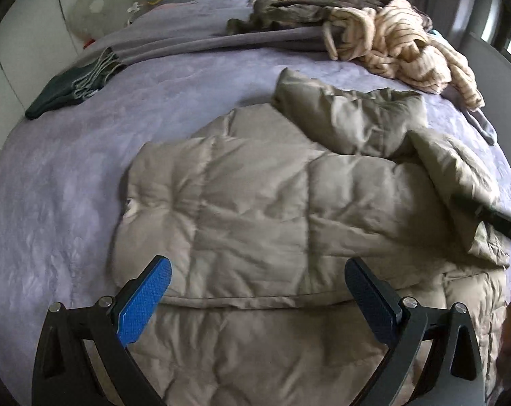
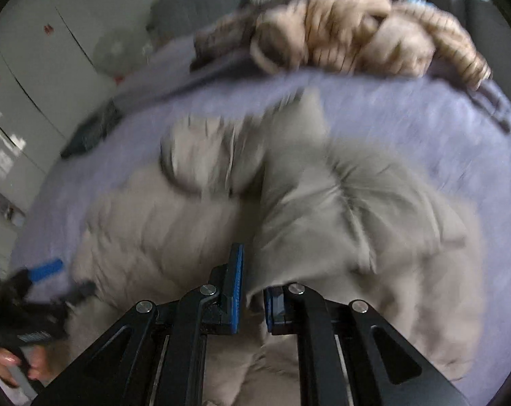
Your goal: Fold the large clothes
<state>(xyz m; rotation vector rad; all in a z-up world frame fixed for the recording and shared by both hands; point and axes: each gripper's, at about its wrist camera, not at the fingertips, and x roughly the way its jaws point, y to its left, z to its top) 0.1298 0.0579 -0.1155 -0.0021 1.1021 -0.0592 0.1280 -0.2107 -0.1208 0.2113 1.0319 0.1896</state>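
The puffer jacket (image 1: 255, 203) is lying spread on the bed (image 1: 52, 186), directly ahead of and beneath both tools, its long axis running left to right across the left gripper (image 1: 257, 282). That gripper is hovering wide open over the near folded edge, holding nothing. The right gripper (image 2: 252, 291) is pinching a raised fold of jacket fabric between nearly closed fingers, making it the nearer, engaged side; its view is blurring.
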